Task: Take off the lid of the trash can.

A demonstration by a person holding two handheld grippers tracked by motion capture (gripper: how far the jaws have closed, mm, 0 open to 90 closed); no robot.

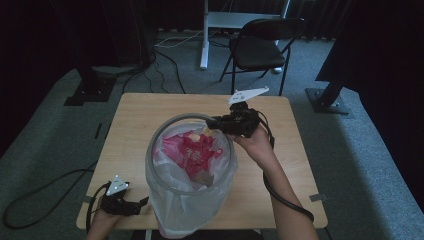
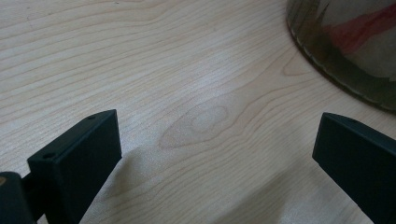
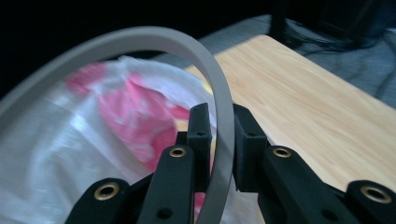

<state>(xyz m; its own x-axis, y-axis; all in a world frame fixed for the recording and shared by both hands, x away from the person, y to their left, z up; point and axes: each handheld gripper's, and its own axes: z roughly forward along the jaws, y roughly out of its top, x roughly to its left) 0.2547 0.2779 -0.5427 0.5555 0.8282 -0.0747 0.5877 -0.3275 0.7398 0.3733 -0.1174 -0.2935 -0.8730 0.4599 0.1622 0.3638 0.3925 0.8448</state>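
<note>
A see-through bin (image 1: 185,210) lined with a white plastic bag stands at the table's front middle, and pink crumpled material (image 1: 195,150) lies inside. A grey ring (image 1: 172,120) sits around the bin's mouth, lifted at its far side. My right gripper (image 1: 212,122) is shut on that ring at the far right rim. In the right gripper view the jaws (image 3: 219,116) clamp the grey ring (image 3: 140,37) over the bag (image 3: 56,140). My left gripper (image 1: 142,205) rests on the table's front left, open, beside the bin. In its own view the left gripper (image 2: 215,135) spans bare wood, with the bin's base (image 2: 355,51) at the upper right.
The wooden table (image 1: 280,200) stands on grey carpet. A black folding chair (image 1: 260,45) and a white desk leg (image 1: 204,40) are beyond its far edge. Black cables (image 1: 45,185) trail over the floor at the left.
</note>
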